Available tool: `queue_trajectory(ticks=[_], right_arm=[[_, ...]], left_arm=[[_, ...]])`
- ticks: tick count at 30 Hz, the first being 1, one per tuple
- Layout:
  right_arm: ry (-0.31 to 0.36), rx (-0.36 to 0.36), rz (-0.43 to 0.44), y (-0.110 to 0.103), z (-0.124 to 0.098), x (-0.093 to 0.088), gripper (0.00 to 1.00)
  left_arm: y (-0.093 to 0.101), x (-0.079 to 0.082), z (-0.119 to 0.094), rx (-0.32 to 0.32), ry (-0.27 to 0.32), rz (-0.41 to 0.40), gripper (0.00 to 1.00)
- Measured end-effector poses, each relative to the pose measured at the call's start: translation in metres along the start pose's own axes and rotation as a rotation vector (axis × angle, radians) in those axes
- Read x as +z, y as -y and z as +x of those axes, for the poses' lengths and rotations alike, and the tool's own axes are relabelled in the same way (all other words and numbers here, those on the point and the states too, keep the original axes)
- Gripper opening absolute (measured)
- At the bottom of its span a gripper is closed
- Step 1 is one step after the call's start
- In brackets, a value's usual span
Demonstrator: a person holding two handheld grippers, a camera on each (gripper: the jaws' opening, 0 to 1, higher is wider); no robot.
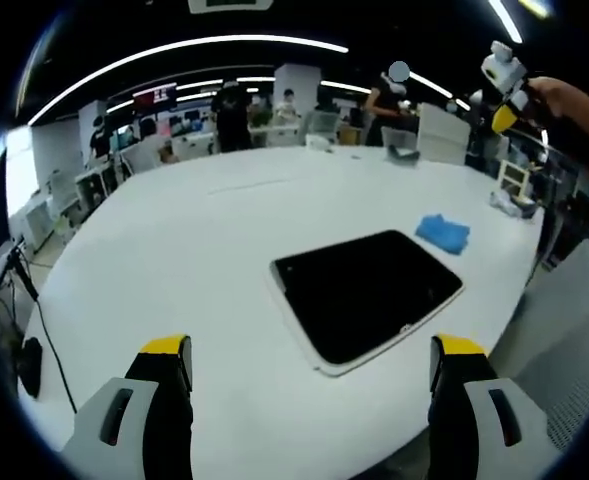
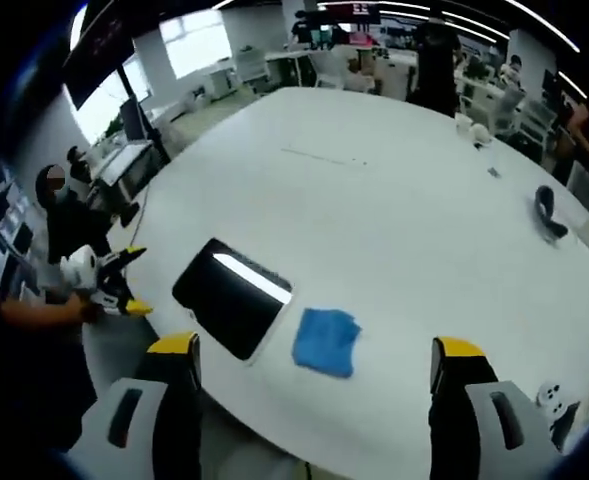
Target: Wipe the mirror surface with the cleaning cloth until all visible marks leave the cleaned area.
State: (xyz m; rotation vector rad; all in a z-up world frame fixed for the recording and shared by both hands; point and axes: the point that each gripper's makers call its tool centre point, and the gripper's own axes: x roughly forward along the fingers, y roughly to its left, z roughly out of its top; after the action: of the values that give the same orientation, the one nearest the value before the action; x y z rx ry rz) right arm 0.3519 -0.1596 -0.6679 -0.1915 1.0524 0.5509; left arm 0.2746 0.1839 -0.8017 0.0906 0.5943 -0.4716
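Note:
The mirror (image 1: 366, 295), a dark rounded rectangle in a thin white frame, lies flat on the big white table (image 1: 194, 240). Its glass reflects a ceiling light in the right gripper view, mirror (image 2: 234, 298). A crumpled blue cloth (image 1: 443, 232) rests on the table just beside the mirror's far corner, and lies cloth (image 2: 326, 342) close to the table edge. My left gripper (image 1: 311, 352) hovers open above the near table edge, short of the mirror. My right gripper (image 2: 316, 350) is open too, held high over the cloth with nothing between its jaws. Each gripper is seen from the other: right gripper (image 1: 504, 90), left gripper (image 2: 114, 282).
A black curved object (image 2: 546, 212) and small white items (image 2: 471, 128) lie on the table's far side. A white chair (image 1: 442, 132) stands at the far edge. Desks, screens and several people fill the room behind. Cables (image 1: 34, 300) hang off the table's left.

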Motion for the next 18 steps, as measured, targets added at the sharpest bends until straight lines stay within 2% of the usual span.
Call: queue_trajectory(ticks=[3, 5, 10, 18], right_arm=[[-0.047, 0.032, 0.002, -0.001, 0.006, 0.007, 0.94], [-0.077, 0.031, 0.030, 0.001, 0.010, 0.012, 0.94], [-0.167, 0.038, 0.014, 0.002, 0.016, 0.016, 0.90], [-0.179, 0.024, -0.004, 0.003, 0.023, 0.019, 0.87]], left_arm=[[0.000, -0.001, 0.000, 0.000, -0.003, -0.002, 0.99], [0.001, -0.001, 0.000, -0.002, -0.008, 0.007, 0.99], [0.000, -0.002, 0.000, 0.000, -0.015, 0.008, 0.99], [0.000, -0.004, 0.001, -0.001, -0.023, -0.001, 0.99]])
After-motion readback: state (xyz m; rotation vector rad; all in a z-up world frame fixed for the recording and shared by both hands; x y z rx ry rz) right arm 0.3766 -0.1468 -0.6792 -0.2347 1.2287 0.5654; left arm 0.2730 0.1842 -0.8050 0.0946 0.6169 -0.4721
